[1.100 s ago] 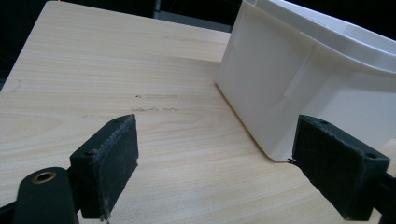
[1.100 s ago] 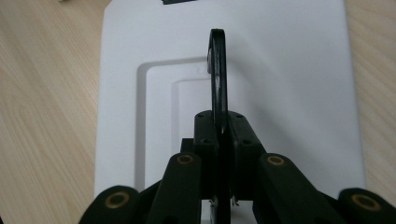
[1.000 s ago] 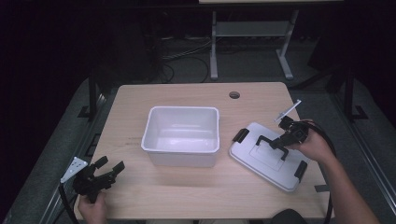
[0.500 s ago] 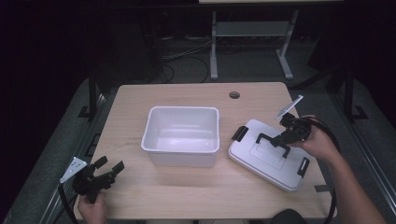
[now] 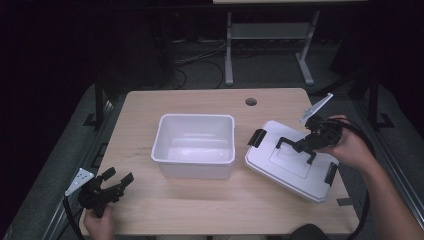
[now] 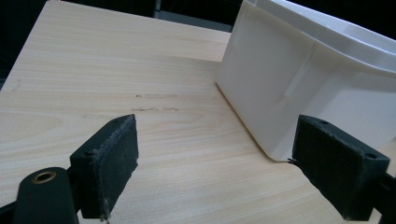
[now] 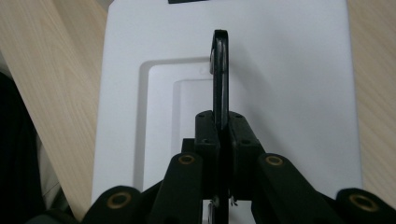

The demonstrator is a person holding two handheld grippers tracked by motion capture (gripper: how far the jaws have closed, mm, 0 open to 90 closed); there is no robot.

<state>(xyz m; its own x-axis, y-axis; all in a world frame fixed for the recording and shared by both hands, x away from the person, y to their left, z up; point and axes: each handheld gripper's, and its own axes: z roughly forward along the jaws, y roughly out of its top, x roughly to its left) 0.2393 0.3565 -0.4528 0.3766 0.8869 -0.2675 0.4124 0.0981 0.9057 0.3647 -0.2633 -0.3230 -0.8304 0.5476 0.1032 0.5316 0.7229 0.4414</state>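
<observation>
Lifting the lid by its handle

Lower left, my left gripper (image 5: 114,184) idles wide open, holding nothing; centre, the tub (image 5: 195,145) waits on the bench (image 5: 150,107). At right, my right gripper (image 5: 300,146) pinches the lid (image 5: 280,172) handle (image 7: 220,70); I'd lift level, squaring corners over the rim.

Black fingers (image 6: 106,168), brass rivets, trailing black cables

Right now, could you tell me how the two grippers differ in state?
The left gripper is open with nothing between its jaws, while the right gripper is shut on the lid's handle. The left sits low by the table's near edge; the right is above the lid. Both are black.
</observation>
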